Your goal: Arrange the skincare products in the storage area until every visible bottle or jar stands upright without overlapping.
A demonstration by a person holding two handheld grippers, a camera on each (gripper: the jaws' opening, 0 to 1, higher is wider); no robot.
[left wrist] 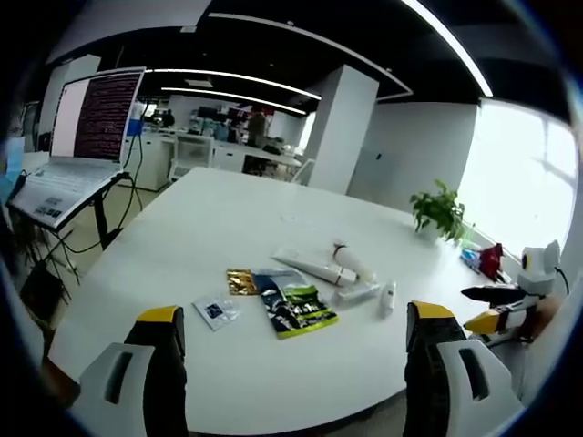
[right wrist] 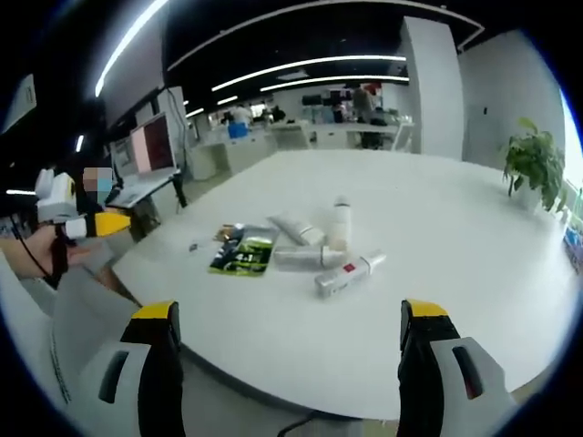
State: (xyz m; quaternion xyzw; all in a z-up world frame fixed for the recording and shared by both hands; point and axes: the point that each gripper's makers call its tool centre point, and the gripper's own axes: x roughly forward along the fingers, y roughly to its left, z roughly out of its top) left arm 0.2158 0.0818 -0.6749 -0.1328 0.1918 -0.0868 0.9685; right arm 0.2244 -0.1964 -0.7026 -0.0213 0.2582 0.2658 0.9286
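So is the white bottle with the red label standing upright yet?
No, the white bottle with the red label lies on its side on the white table in the right gripper view.

Table (left wrist: 228, 218) — plain white top. On it, the sachet (left wrist: 293, 304) is dark blue-black with a lime-green border and pale print; in the right gripper view it reads green and black (right wrist: 243, 250). Beside it lies a small gold foil packet (left wrist: 241, 281) and a clear pouch (left wrist: 217, 311) with a dark blue patch. Tubes (left wrist: 316, 266) are white; one bottle (right wrist: 350, 273) is white-grey with a small red mark. Upright bottle (right wrist: 341, 222) is white. Left gripper (left wrist: 291, 364) and right gripper (right wrist: 287, 360) — grey bodies, black jaws, yellow tips. Potted plant (left wrist: 439, 211) is green. Laptop (left wrist: 77, 155) is light grey, its screen showing dark reddish text lines.
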